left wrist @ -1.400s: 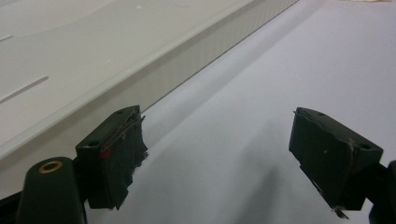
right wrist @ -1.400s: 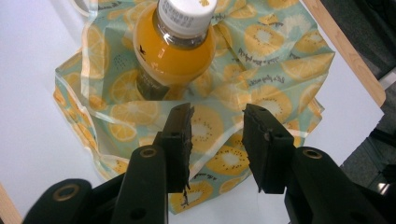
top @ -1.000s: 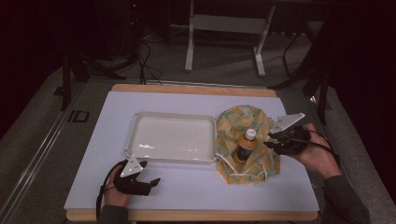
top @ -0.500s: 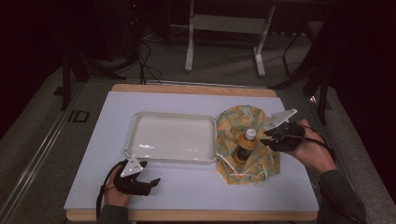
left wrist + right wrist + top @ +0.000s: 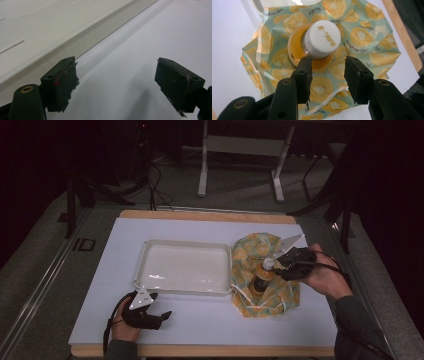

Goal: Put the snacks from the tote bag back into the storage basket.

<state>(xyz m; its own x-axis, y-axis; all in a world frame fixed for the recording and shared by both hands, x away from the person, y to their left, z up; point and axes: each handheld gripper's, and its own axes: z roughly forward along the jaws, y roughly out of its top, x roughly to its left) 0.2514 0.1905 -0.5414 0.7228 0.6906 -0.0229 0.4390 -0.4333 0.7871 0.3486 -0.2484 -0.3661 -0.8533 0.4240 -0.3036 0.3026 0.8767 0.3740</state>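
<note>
The bottle [image 5: 262, 276] is seen standing upright on the fruit-print cloth [image 5: 265, 272], which is spread on the right part of the tabletop [image 5: 210, 320], just beside the right wall of the white tray [image 5: 184, 268]. The cloth's far edge lies near the tabletop's wooden rim, and its right edge is near the tabletop's right side, so little free surface is left there. A broad open strip is left along the near edge, between the tray and the front rim.

The right claw [image 5: 328, 72] is held at the bottle's neck, just below the white cap [image 5: 322, 38]; its jaws have just been opening and are now parted, with cloth seen through the gap and the bottle just beyond the pads. Whether the left pad touches the bottle cannot be told. In the high view the right claw [image 5: 280, 264] is seen beside the bottle top.

The left claw [image 5: 117, 85] is released, its jaws wide apart over bare tabletop, near the tray's front wall; in the high view it [image 5: 162, 316] is seen resting at the near left.

The bottle's lower body is hidden by the cap and cloth folds in the right gripper view. Beyond the tabletop, dark floor and frame legs [image 5: 240, 165] are dimly made out.
</note>
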